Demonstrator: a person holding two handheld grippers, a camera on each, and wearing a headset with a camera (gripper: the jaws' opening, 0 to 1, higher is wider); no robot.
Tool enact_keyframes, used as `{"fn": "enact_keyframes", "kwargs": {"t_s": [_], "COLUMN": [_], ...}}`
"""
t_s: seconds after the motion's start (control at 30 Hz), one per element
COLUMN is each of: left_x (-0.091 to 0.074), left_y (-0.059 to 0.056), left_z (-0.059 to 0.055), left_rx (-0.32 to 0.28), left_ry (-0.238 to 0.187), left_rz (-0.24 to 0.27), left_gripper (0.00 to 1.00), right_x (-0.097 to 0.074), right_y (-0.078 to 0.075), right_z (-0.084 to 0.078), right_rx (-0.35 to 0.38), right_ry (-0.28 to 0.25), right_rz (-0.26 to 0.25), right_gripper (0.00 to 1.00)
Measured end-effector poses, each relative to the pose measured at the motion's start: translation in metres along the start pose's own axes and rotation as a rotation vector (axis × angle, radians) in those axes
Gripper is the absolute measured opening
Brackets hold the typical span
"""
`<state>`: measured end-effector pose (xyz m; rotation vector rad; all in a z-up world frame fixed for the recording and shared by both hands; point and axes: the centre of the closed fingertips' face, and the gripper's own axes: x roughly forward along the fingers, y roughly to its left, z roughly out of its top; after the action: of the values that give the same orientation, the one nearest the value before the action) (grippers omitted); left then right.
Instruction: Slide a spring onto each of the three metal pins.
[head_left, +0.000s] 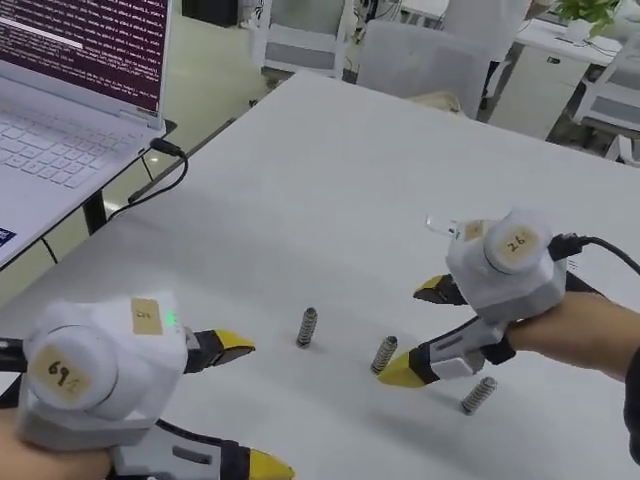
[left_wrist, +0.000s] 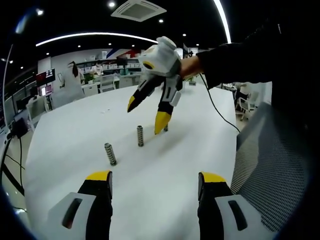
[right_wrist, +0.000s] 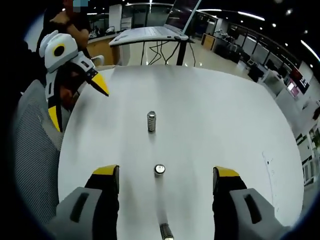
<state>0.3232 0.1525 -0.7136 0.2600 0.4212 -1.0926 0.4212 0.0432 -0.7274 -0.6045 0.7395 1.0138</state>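
Three short metal springs stand upright in a row on the white table (head_left: 330, 200): a left spring (head_left: 307, 327), a middle spring (head_left: 384, 354) and a right spring (head_left: 479, 394). In the right gripper view the middle spring (right_wrist: 159, 169) is seen from above with a round metal top inside it, the left spring (right_wrist: 151, 121) stands farther off, and the right spring (right_wrist: 166, 231) is at the bottom edge. My right gripper (head_left: 415, 332) hovers open over the middle and right springs, holding nothing. My left gripper (head_left: 252, 406) is open near the table's front edge, short of the left spring (left_wrist: 110, 153).
An open laptop (head_left: 60, 100) sits on a side desk at the left, with a black cable (head_left: 160, 180) hanging off it. A small clear item (head_left: 440, 225) lies behind the right gripper. A mesh chair (left_wrist: 280, 165) stands close by. Office chairs (head_left: 400, 55) stand beyond the far edge.
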Motion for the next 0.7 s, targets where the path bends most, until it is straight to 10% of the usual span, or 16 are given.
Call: {"fn": "enact_keyframes", "kwargs": {"t_s": [0.7], "left_x": [0.006], "left_y": [0.005], "left_z": [0.017], "left_rx": [-0.001], "left_ry": [-0.021], "left_rz": [0.015], "left_gripper": [0.66], "right_x": [-0.083], "right_y": [-0.006], "right_z": [0.014], "right_rx": [0.106], "right_ry": [-0.294], "right_rz": [-0.230], "right_gripper": [0.96]}}
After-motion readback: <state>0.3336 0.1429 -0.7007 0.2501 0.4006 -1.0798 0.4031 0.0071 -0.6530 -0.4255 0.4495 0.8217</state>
